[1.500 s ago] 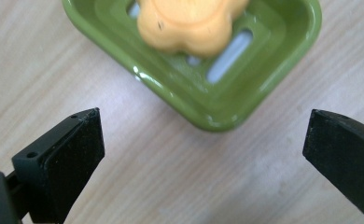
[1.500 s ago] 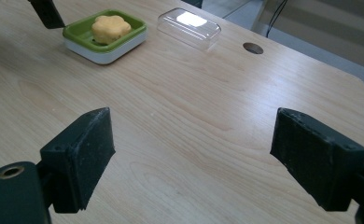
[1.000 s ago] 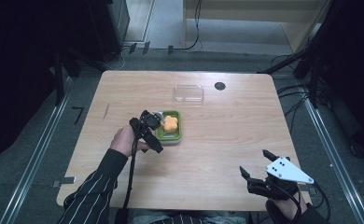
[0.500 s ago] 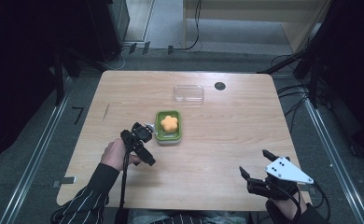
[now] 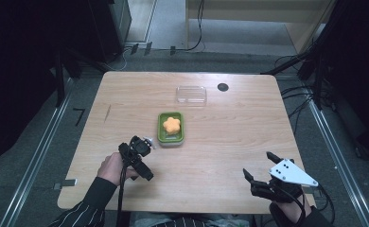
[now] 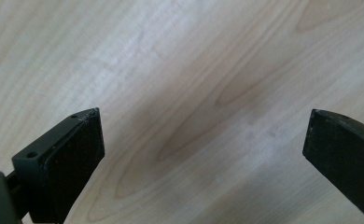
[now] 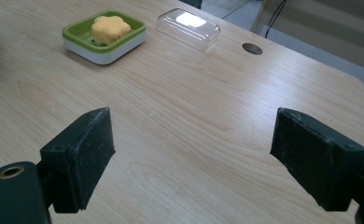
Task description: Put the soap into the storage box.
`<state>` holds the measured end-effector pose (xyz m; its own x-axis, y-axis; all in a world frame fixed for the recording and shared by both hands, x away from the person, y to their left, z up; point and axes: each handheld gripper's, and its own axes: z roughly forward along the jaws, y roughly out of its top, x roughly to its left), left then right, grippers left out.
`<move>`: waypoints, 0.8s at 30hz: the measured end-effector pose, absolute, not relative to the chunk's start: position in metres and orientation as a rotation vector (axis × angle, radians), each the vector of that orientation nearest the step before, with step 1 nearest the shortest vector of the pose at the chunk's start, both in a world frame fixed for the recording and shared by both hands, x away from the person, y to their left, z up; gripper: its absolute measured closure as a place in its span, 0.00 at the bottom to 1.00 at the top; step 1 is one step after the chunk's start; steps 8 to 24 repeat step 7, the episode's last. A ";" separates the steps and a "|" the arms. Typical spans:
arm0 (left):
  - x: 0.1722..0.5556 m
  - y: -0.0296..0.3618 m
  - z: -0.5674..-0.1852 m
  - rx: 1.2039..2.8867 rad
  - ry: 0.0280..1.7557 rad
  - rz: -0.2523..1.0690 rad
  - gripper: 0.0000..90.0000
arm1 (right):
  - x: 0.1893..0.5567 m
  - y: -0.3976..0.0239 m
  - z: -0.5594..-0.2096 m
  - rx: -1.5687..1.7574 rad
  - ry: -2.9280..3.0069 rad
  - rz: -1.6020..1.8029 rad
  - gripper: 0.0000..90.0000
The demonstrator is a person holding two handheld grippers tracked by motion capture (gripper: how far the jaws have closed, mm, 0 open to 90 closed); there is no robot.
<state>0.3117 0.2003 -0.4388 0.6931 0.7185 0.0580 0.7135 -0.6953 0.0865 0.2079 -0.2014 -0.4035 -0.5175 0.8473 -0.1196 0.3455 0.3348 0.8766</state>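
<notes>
The left claw is near the front left of the table, just beside the green dish, and its jaws are wide apart with only bare wood between them. The orange flower-shaped soap sits inside the green dish in the middle of the table, and a clear lid lies a little farther back, near a small round hole. The right claw is at the front right edge, well apart from the dish, and its jaws are wide apart too, holding nothing.
</notes>
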 end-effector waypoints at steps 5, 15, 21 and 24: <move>0.310 0.202 -0.441 2.821 1.171 0.132 0.00 | 0.208 -0.202 -0.404 1.038 2.024 1.126 0.15; 0.312 0.202 -0.438 2.798 1.167 0.169 0.00 | 0.208 -0.202 -0.404 1.041 2.025 1.122 0.15; 0.312 0.202 -0.438 2.798 1.167 0.169 0.00 | 0.208 -0.202 -0.404 1.041 2.025 1.122 0.15; 0.312 0.202 -0.438 2.798 1.167 0.169 0.00 | 0.208 -0.202 -0.404 1.041 2.025 1.122 0.15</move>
